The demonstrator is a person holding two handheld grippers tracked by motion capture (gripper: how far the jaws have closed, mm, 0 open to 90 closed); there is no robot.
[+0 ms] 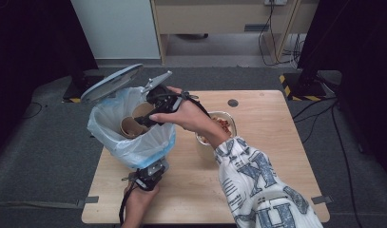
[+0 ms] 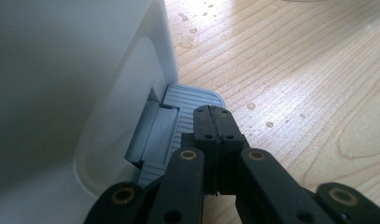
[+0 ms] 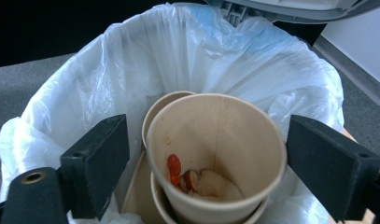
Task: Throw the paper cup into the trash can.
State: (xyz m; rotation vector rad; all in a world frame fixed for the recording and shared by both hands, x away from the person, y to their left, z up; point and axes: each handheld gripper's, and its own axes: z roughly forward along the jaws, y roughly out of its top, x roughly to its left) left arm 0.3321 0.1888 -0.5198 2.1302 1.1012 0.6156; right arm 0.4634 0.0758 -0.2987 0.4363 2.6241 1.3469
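Cup [image 3: 215, 154] disposal is the step in hand: right gripper [image 3: 215, 172] hangs over the bin mouth w/ jaws spread wide either side of the paper cup, pads clear of its wall, so nothing is gripped; cup sits upright inside the white bin liner [image 3: 85, 84], nested on other paper cups [image 3: 162, 109], w/ red and pale food scraps in its bottom. In the high view the right gripper [image 1: 150, 114] is at the liner's rim [image 1: 134, 152], lid [image 1: 110, 81] tipped up behind it. Left gripper [image 2: 214, 122] is closed, jaws pressed together w/ nothing between, tips down on the grey foot pedal [image 2: 190, 100] at the bin's base [image 2: 85, 70]; that press looks to be what keeps the lid up.

To do it well, imo: hold pedal pressure steady till the right hand is out, else lid drops on the gripper; lift right gripper straight up w/ jaws apart so pads don't snag cup rim or drag the liner; check cup stays upright so scraps don't spill. Bowl [image 1: 224, 124] w/ reddish food sits on the table [image 1: 276, 142] beside the right forearm; avoid clipping it w/ the sleeve [image 1: 257, 185] on the way back.

Writing: sleeve carries large printed letters, not readable as words; no brand or label legible on cup, bin or liner.
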